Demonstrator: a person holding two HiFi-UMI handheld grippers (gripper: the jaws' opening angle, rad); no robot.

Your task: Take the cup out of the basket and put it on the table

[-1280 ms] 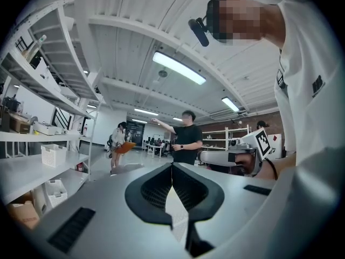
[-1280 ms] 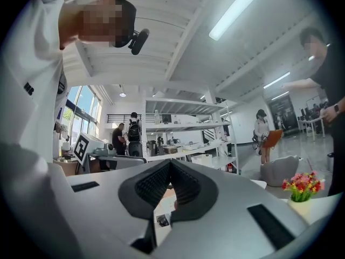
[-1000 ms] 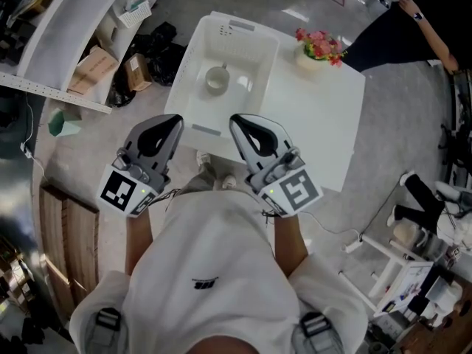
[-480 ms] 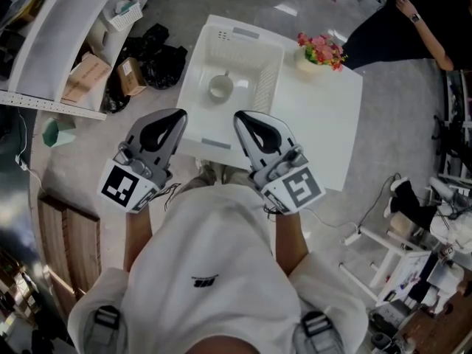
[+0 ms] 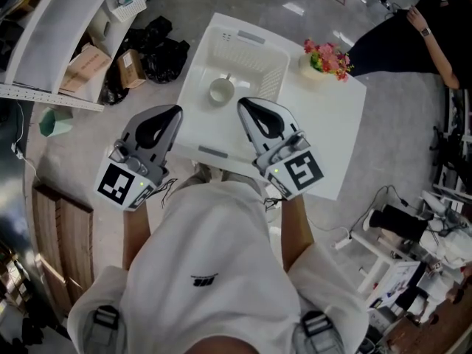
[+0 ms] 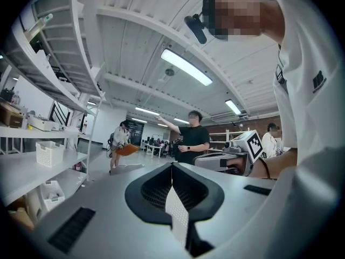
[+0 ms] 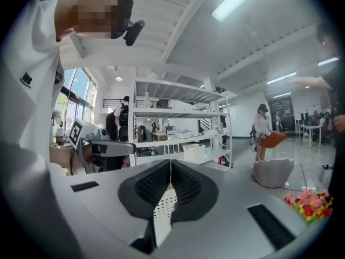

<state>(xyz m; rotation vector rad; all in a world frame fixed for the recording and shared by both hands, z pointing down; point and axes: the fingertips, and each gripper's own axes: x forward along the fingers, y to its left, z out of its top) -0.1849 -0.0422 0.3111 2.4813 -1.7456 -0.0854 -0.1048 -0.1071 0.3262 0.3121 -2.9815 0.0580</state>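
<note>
Both grippers shut and empty, near the basket

The small white ceramic cup (image 5: 220, 91) stands upright inside the white slatted plastic basket (image 5: 270, 66) on the square white table (image 5: 324, 127). The grey left gripper (image 5: 176, 110) and the grey right gripper (image 5: 242, 103) each have their jaws pressed together with nothing between them. From above, the right one's tip overlaps the basket's near end, just beside the cup. The left one's tip is at the table's left edge.

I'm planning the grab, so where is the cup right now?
In the head view, the cup sits inside the white basket on the left half of the table, left of the flowers.
</note>
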